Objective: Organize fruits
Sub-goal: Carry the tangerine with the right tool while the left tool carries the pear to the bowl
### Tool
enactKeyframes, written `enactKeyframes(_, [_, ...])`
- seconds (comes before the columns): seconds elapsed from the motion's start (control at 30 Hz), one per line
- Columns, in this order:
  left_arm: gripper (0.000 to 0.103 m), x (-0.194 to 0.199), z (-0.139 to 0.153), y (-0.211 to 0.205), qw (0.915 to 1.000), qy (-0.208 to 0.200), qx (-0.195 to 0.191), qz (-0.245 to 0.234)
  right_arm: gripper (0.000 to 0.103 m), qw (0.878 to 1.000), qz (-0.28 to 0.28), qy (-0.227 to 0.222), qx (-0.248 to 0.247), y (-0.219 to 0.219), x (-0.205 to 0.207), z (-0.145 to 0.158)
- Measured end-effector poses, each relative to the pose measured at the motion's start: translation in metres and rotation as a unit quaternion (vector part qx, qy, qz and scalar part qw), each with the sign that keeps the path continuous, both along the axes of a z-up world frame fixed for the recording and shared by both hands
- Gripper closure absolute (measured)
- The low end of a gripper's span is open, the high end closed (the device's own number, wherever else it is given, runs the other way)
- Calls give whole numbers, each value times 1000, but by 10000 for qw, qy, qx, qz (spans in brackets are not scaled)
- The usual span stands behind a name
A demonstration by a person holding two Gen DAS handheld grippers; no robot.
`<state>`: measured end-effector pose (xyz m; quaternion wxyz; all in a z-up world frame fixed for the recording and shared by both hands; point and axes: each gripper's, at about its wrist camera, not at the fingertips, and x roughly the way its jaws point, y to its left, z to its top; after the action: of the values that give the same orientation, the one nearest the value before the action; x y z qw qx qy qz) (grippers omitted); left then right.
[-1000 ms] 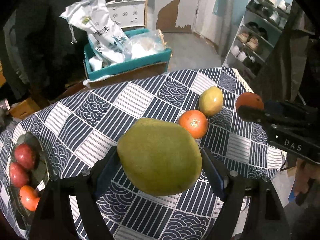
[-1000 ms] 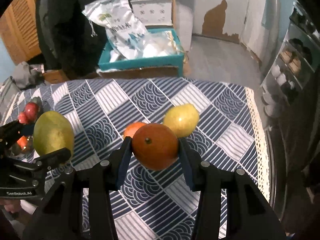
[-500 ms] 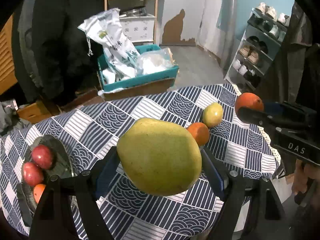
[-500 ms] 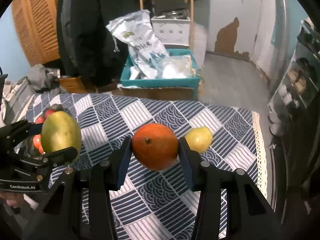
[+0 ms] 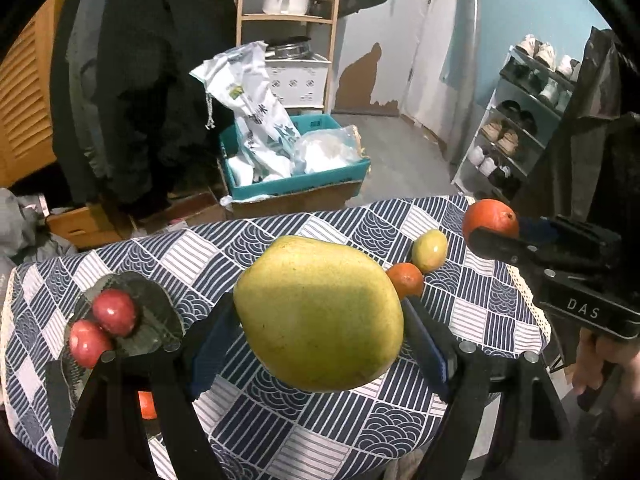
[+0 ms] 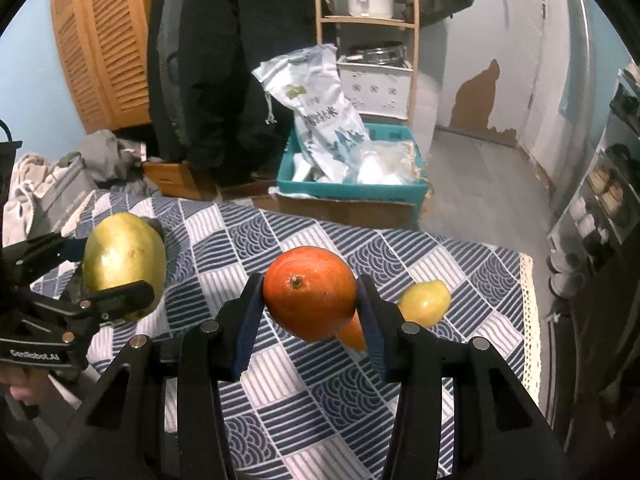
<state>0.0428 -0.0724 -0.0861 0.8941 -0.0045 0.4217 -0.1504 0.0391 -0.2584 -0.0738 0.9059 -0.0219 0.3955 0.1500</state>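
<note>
Plate (image 5: 158, 312): far left on the surface (image 5: 280, 420), two red fruits (image 5: 114, 312) on it.
Left claw (image 5: 318, 344): pinching a big green fruit (image 5: 318, 312), held above the surface.
Small orange (image 5: 406, 278), lemon (image 5: 430, 245): touching, right of centre on the cloth.
Right claw (image 6: 310, 312): pinching an orange (image 6: 310, 292) in the air.
</note>
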Motion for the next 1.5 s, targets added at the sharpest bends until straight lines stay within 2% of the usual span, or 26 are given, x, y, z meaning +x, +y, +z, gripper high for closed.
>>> enactKeyframes(0.4, [20,-2,5,37,9993,-10,-128,353,57,9993,380,-46,26,48,13,11])
enactKeyframes(0.83, [20,2,-11,87,9960,162,-151,866,57,9959,878,157,132,106,29,6])
enactKeyframes(1.13, [20,6,-33,125,9910,389,-134,1277,57,9927,1116,395,226,145,46,-8])
enactKeyframes(1.5, [20,15,-70,162,9833,742,-34,1664,57,9879,1340,751,228,192,71,-43])
